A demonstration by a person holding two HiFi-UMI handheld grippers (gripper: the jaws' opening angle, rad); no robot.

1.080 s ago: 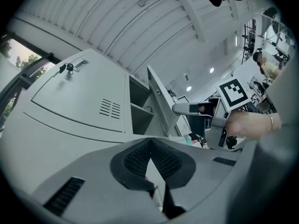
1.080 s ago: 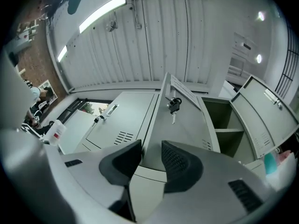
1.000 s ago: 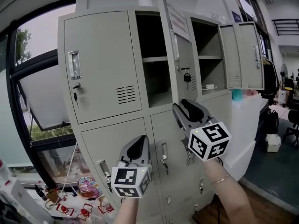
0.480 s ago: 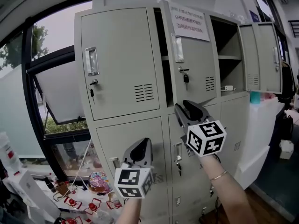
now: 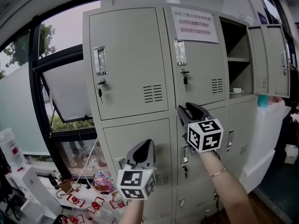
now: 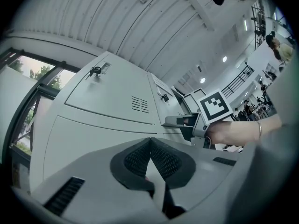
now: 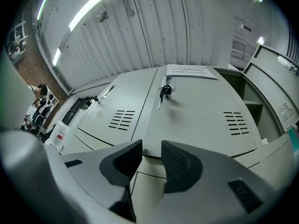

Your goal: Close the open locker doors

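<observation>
The grey locker bank fills the head view. Its upper middle door, with a white notice and a padlock, lies flush with the front. My right gripper points at that door's lower edge. It is open, its jaws have just been closing a little, and nothing is between them. In the right gripper view the right gripper faces the same door and its padlock. My left gripper hangs lower, before the lower left door, shut and empty. The upper right locker's door stands open.
A shelf shows inside the open right locker. A white counter with a teal cup stands at the right. At the lower left is a cluttered table and a white bottle, with a tilted window behind.
The upper middle door has swung from wide open to flush. My right gripper stayed close by it, and the left gripper has shifted slightly. The lockers have moved right in the head view.
</observation>
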